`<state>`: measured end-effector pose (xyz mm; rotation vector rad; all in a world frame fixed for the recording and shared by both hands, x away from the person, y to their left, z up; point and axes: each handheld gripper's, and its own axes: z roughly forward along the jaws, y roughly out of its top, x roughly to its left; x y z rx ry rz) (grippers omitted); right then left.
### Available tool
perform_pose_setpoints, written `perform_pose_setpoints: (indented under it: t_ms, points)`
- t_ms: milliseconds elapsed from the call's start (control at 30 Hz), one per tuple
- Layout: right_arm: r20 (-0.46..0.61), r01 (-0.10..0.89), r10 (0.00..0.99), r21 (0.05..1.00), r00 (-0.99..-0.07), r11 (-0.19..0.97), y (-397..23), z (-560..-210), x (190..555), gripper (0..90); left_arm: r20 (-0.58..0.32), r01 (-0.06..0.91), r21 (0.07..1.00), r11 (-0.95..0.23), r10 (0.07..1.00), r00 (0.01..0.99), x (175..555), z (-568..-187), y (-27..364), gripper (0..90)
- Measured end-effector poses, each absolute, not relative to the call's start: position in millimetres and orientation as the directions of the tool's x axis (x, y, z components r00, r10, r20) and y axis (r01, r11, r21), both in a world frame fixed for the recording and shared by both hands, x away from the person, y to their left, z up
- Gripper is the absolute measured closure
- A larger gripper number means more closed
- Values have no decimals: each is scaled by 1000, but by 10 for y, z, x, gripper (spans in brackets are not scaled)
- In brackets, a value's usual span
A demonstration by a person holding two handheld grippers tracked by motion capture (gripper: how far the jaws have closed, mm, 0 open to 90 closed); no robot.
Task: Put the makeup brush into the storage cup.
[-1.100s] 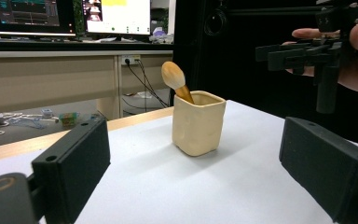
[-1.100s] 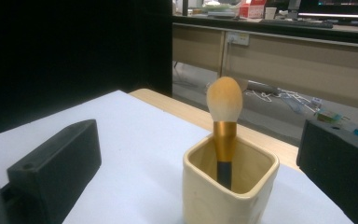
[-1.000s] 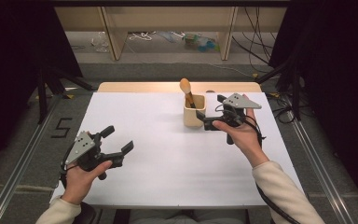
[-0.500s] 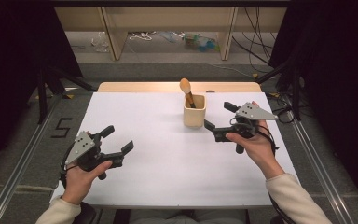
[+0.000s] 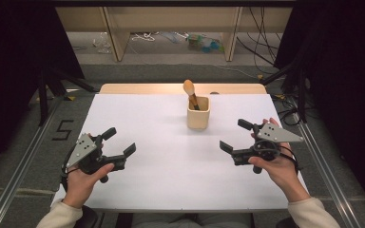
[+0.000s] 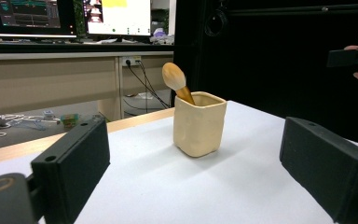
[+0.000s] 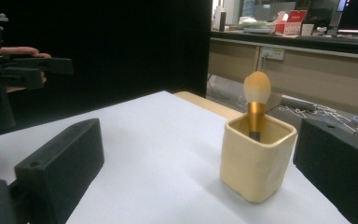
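Note:
A cream square cup (image 5: 198, 118) (image 6: 199, 124) (image 7: 256, 157) stands upright at the back middle of the white table (image 5: 171, 171). A makeup brush (image 5: 190, 92) (image 6: 176, 80) (image 7: 256, 100) with a gold ferrule stands in it, bristles up. My left gripper (image 5: 119, 141) is held near the table's front left, open and empty. At the front right, my right gripper (image 5: 236, 137) is also open and empty, well apart from the cup. In the right gripper view the left gripper (image 7: 25, 70) appears far off at left.
A wooden strip (image 5: 180, 88) runs along the table's far edge. Beyond it stand desk legs (image 5: 116, 33) with cables and clutter on the floor. Metal rails (image 5: 24, 161) flank the table. Monitors (image 6: 74, 16) sit on a desk in the background.
My right gripper has let go of the cup area and pulled back toward the front right, jaws open. The left gripper has stayed put.

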<state>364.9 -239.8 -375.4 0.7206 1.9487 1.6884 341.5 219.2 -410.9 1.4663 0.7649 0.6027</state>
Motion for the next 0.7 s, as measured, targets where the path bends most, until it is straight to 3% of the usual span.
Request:
perform_pose_setpoints:
  t_ms: [167, 700]
  points:
    - [16, 114, 641, 987, -768, 112, -2471, -3802, 3531, 29, -87, 91, 995, 38, 770, 632, 3416, -4108, 2198, 78]
    - [-59, 62, 663, 986, -747, 157, -2598, -3878, 3347, 25, -80, 84, 996, 35, 776, 625, 3420, -4111, 2203, 75]
